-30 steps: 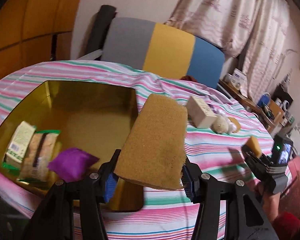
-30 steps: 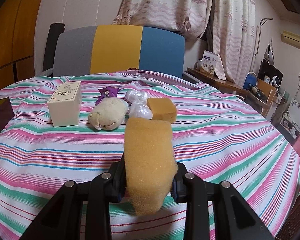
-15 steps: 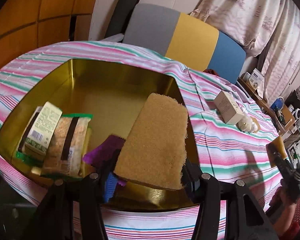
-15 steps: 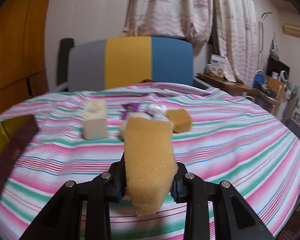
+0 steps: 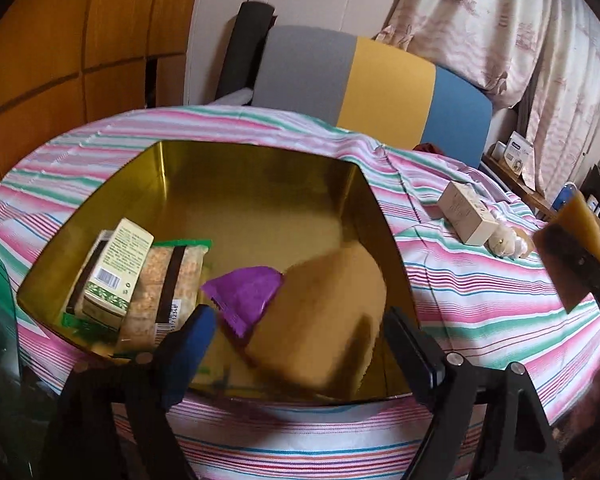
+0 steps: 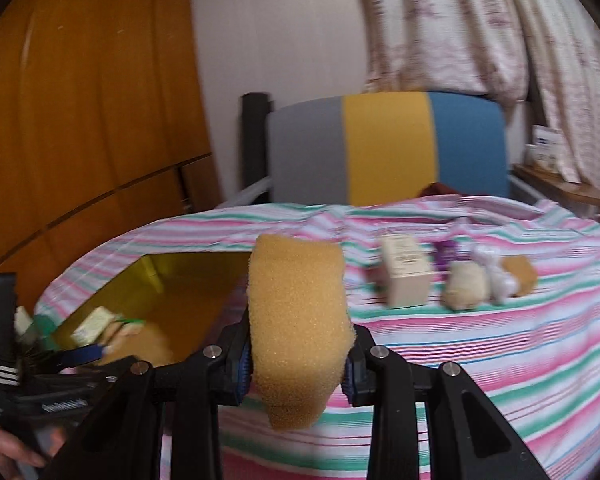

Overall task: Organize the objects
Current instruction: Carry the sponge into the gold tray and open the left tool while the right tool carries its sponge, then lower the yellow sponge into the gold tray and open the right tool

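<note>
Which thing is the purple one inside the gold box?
Find the big gold tin on the striped tablecloth. Near its front edge lies a small purple packet, between the snack packs and the tan sponge. Nothing else in the tin is purple.

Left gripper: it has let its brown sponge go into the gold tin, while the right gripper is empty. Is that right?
No. The right gripper is shut on a yellow sponge, as the right wrist view shows. The left gripper is opening, its brown sponge loose in the gold tin.

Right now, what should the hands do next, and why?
Probably carry the yellow sponge in the right gripper over the gold tin and let go. The left gripper's jaws are opening, with the brown sponge already dropped inside.
</note>
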`<state>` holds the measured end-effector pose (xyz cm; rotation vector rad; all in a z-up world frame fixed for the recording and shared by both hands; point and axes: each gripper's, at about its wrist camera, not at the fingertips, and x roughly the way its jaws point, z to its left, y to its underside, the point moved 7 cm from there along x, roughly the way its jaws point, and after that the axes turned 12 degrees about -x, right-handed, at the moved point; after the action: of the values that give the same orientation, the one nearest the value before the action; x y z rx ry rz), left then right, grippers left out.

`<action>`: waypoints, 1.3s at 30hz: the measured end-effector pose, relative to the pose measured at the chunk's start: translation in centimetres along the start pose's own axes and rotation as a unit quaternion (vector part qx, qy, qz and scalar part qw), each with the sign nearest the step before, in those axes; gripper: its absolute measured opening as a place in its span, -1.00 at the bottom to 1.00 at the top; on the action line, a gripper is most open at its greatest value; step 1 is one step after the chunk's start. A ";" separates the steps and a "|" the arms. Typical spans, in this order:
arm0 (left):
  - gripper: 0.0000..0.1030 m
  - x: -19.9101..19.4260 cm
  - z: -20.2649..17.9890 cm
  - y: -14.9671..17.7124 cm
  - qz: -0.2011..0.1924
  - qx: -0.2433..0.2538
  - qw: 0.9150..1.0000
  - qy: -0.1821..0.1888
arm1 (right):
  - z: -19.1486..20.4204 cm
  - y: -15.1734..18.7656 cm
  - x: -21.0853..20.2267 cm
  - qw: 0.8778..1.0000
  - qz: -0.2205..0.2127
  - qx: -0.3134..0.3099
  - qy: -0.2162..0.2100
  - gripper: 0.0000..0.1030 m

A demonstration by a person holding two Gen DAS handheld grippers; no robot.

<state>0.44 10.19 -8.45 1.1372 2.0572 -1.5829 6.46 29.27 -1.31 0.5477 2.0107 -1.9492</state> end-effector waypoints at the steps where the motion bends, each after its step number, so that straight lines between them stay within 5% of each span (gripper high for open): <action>1: 0.74 -0.3 0.1 0.0 -0.005 0.000 1.000 0.000 | 0.9 0.0 0.3 1.000 0.004 -0.002 -0.011 -0.36; 7: 1.00 -2.8 0.5 -1.1 -0.050 -0.024 0.998 0.022 | 5.5 0.6 1.8 0.997 0.034 -0.020 -0.065 -0.36; 20: 1.00 -4.9 6.8 -4.7 -0.111 -0.107 0.984 -0.090 | 12.4 0.8 4.3 0.983 0.082 -0.029 -0.162 -0.36; 27: 1.00 -5.8 10.0 -6.0 -0.122 -0.152 0.974 -0.120 | 13.6 -0.2 6.1 0.981 0.088 -0.036 -0.170 -0.36; 33: 1.00 -5.3 9.5 -5.4 -0.108 -0.144 0.976 -0.120 | 12.1 -1.7 9.5 0.982 0.114 0.002 -0.153 -0.36; 39: 1.00 -5.0 8.8 -4.9 -0.100 -0.124 0.980 -0.123 | 12.4 -2.0 13.5 0.970 0.168 0.024 -0.173 -0.36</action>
<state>-1.93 -0.21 -4.90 0.6322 2.1765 -1.4174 -7.10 17.84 -6.28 0.4827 1.5504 -1.7492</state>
